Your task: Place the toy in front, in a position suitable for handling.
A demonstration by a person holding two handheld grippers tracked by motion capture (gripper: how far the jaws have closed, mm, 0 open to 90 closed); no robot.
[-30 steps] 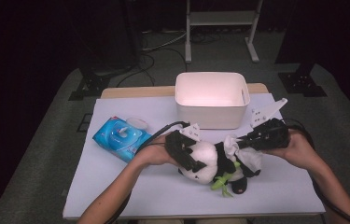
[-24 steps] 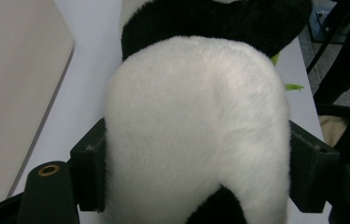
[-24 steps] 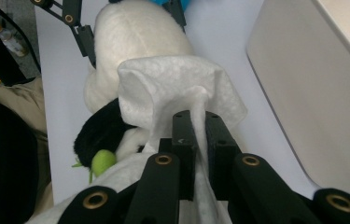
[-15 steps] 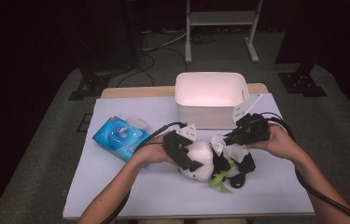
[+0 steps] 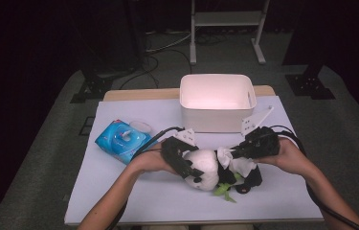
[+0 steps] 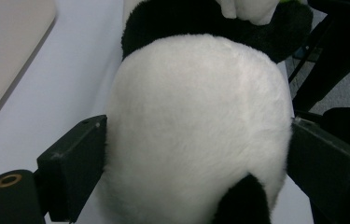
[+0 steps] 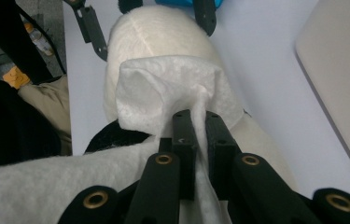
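Observation:
A black-and-white panda plush lies on the white table in front of the person, a green leaf at its paws. My left gripper reaches around its white head. The jaws stand on either side with the fur brushing them, and they have just been opening. My right gripper comes in from the right, shut on a crumpled white wipe. It holds the wipe against the plush's white fur, just beyond the black band.
A white bin stands just behind the plush, close to the right gripper. A blue pack of wet wipes lies at the left. The table's front strip is bare, and dark floor lies beyond the edges.
The right hand has moved left and down, bringing the wipe onto the plush. The left hand has stayed at the head.

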